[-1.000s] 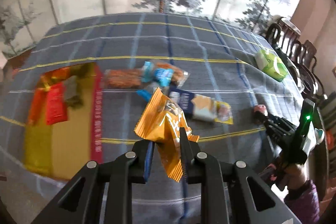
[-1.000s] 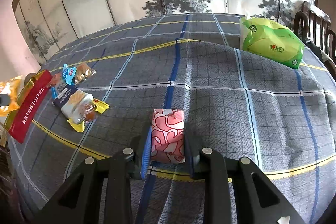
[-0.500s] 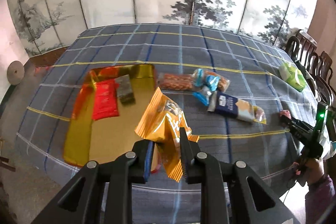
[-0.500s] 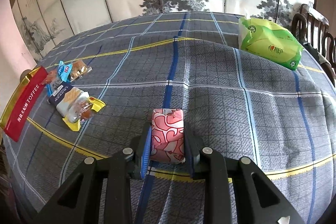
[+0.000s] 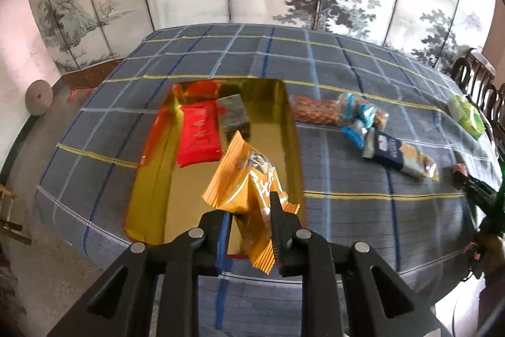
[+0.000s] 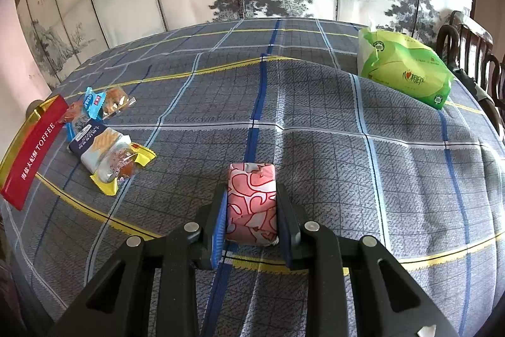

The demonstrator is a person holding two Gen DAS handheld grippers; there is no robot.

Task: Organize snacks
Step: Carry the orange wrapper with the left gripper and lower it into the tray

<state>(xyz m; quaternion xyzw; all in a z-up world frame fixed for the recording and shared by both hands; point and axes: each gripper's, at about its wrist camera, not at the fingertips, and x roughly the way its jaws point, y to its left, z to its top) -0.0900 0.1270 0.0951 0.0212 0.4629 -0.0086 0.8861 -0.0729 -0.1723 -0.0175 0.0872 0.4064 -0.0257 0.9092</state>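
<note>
Orange snack packet clamped in left gripper above gold tray, pink wrapped snack pinched in right gripper

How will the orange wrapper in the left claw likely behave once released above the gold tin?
The orange wrapper looks crinkly and thin, so probably light and floppy. Held by one end in the left claw, it may flutter or land tilted in the gold tin.
</note>
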